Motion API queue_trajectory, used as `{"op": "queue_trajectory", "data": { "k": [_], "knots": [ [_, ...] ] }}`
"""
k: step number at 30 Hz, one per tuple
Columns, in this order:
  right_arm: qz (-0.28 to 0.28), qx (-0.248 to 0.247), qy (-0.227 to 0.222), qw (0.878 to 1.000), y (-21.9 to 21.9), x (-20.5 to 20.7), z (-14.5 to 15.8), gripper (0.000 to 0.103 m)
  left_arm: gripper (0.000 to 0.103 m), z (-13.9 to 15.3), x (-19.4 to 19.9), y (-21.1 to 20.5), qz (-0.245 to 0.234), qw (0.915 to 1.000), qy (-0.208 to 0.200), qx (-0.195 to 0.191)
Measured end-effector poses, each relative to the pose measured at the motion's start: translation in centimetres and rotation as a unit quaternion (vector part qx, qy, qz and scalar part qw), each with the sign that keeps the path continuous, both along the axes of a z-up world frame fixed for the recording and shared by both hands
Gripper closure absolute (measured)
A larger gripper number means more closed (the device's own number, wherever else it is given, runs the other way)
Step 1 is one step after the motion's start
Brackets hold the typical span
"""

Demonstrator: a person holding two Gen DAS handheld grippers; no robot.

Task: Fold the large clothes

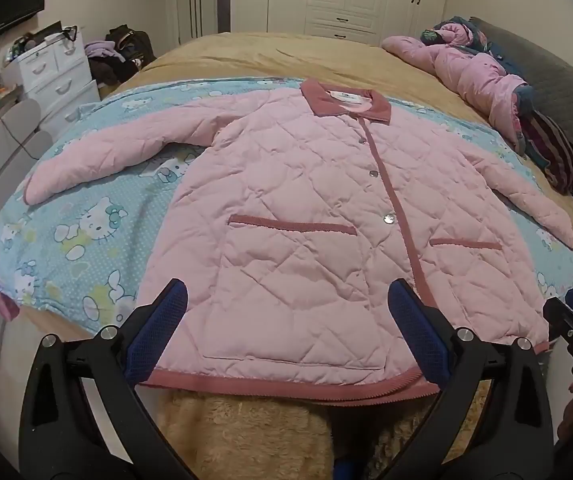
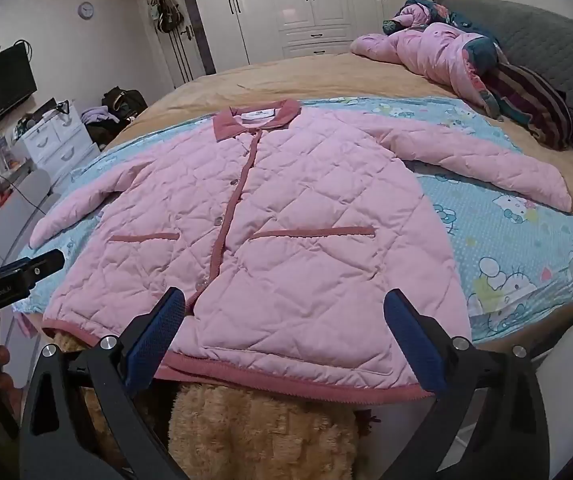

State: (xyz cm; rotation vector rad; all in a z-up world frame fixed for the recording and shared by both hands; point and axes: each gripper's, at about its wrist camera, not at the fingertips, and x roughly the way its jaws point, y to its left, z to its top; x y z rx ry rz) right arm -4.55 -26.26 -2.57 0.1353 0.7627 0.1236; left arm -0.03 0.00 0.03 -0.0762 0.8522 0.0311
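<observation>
1. Bed (image 1: 286,52): fills most of both views, tan cover. It serves as the work surface, with enough flat area for a full-size garment.
2. Sheet (image 1: 86,216): blue cartoon print, spread over the near half of the bed under the jacket. Likely a clean, flat base for folding.
3. Jacket (image 1: 306,200): pink, quilted, centre of both frames. It lies front up and buttoned, collar (image 1: 346,100) towards the top of frame, hem along the lower edge at the bed's near side. Sleeves are spread out to left and right, touching the sheet. Laid flat and symmetric, so it looks prepped; no fold made yet.
4. Clothes pile (image 1: 486,80): pink and dark items bunched at upper right of the bed, well apart from the jacket. Probably a queue of things waiting, kept out of the folding area.
5. Plush throw (image 1: 246,432): tan, bottom centre, hanging below the hem at the bed edge.
6. Left tongs (image 1: 286,332): jaws wide open, holding nothing, poised over the hem's left half, angled down.
7. Right tongs (image 2: 286,332): also wide open and empty, over the hem's right half. Both hover side by side near the hem; whether the pads touch the fabric I can't tell. My read: staged to start the first fold, with a sleeve or a hem corner as the likely first grab.
</observation>
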Motion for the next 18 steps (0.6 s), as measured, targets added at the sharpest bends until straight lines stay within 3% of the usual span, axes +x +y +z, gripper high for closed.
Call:
{"op": "queue_trajectory", "data": {
  "k": [18],
  "knots": [
    [-0.007,-0.014,-0.001,1.000,0.56,0.04,0.02,0.004,0.009,-0.33,0.00,-0.56,-0.003,1.0000,0.001,0.002]
  ]
}}
